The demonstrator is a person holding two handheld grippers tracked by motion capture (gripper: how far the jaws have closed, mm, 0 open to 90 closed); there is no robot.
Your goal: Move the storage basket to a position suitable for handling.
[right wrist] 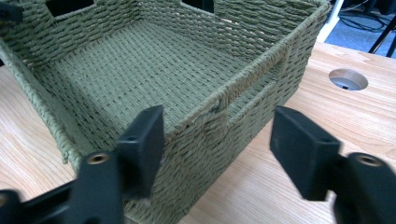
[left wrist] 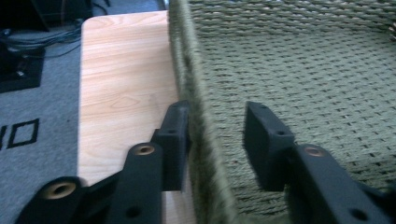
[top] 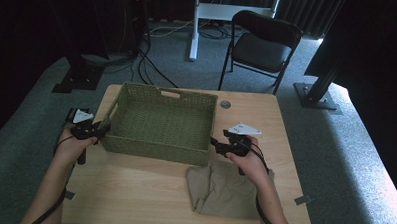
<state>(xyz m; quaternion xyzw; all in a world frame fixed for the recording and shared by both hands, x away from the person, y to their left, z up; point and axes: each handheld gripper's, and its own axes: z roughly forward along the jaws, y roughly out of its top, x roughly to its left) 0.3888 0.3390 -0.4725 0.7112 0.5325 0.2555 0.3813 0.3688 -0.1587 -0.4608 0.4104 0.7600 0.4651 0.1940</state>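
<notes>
Khaki cloth, a folded garment (top: 224, 190), lies on the pale wooden worktop (top: 133, 190) nearest the person, just in front of the basket's right front corner. The basket (top: 161, 121) is the landmark here: a green woven rectangular tray with cut-out handles, empty inside, sitting at the middle of the worktop.

A person holds one tool in each hand, one at either end of the basket. The left tool (top: 102, 130) straddles the basket's left wall near its front corner. In the left gripper view, one black pad (left wrist: 173, 140) sits against the outside of the wall and the other pad (left wrist: 267, 140) hangs inside the basket, apart from the weave, so the tool is not yet clenched on the rim. The right tool (top: 216, 144) stands at the basket's right wall. In the right gripper view its jaws stand wide, one over the basket's interior and one out over the bare worktop, the wall between them untouched; this tool is released.

The step in hand looks like taking the basket by both side walls. To do it well, each tool should sink until the rim sits deep between its pads, then both should clench evenly before any lift or slide.

Beyond the basket, a round cable hole (top: 225, 104) marks the worktop, and a black folding chair (top: 261, 46) stands on the grey carpet.
</notes>
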